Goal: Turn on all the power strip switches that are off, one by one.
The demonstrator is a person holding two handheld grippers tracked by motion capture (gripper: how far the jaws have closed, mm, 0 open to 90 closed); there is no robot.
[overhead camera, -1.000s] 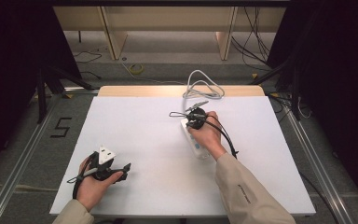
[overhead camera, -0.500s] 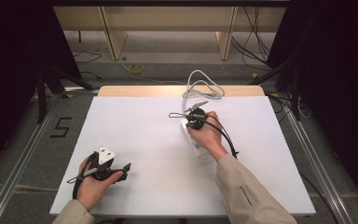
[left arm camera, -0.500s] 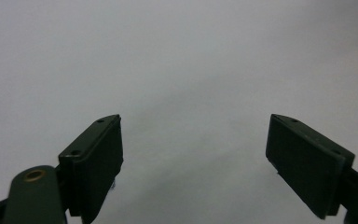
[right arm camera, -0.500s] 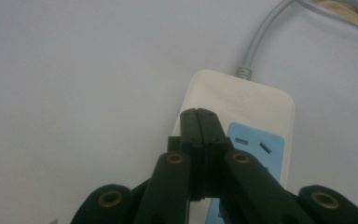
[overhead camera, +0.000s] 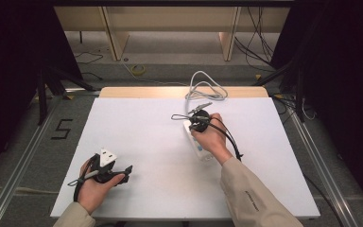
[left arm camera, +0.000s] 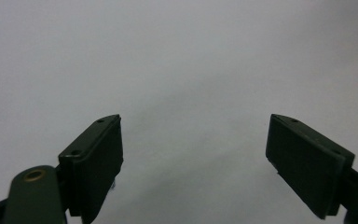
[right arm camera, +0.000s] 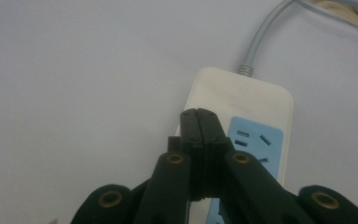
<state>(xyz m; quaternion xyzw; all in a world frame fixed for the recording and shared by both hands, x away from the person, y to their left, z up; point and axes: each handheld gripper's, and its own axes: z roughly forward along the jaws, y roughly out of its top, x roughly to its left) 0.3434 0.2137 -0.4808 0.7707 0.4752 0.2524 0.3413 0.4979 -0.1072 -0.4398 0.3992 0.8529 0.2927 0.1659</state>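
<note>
A white power strip (right arm camera: 242, 100) with light blue socket faces (right arm camera: 254, 140) lies on the white table (overhead camera: 146, 127), its grey cable (overhead camera: 207, 87) coiled at the far edge. My right gripper (right arm camera: 199, 116) hovers over the strip's cable end with its jaws pressed together and nothing between them; from above it sits at the strip (overhead camera: 200, 151) right of centre. My left gripper (left arm camera: 193, 154) rests low at the table's near left (overhead camera: 126, 171), jaws wide apart over bare white surface.
The table's wooden far edge (overhead camera: 142, 91) borders a floor with loose cables and wooden frame legs. A black "5" mark (overhead camera: 62, 128) sits on the floor to the left. Metal rails run along both sides of the table.
</note>
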